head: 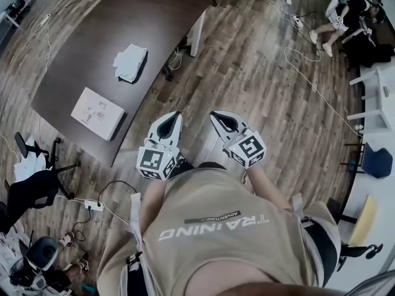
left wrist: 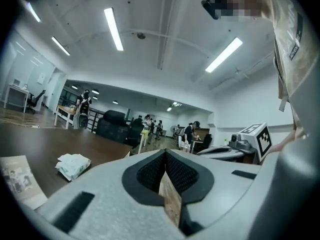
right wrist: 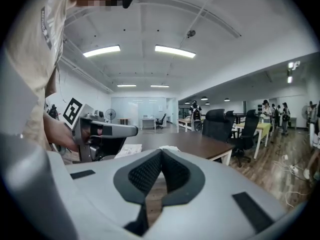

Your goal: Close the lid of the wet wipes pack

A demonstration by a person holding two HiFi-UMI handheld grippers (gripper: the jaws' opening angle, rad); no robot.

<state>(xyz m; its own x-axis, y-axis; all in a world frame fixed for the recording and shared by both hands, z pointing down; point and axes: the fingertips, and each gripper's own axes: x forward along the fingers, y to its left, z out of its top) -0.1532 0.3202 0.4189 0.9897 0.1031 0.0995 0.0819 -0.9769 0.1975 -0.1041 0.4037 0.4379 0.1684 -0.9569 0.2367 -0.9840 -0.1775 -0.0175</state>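
The wet wipes pack (head: 130,62) is a crumpled white packet lying on the dark brown table (head: 123,23), far ahead of both grippers. It also shows in the left gripper view, where the pack (left wrist: 73,165) sits low at the left; whether its lid is up I cannot tell. My left gripper (head: 177,115) and right gripper (head: 213,114) are held side by side close to my chest, above the wooden floor and off the table. Each has its jaws pressed together with nothing between them, as the left gripper (left wrist: 165,152) and right gripper (right wrist: 161,152) views show.
A white booklet (head: 97,113) lies near the table's near corner. Office chairs (head: 34,184) stand at the left, and a power strip with cable (head: 94,205) lies on the floor. More cables (head: 308,73) run across the floor at the right. People stand at desks far off.
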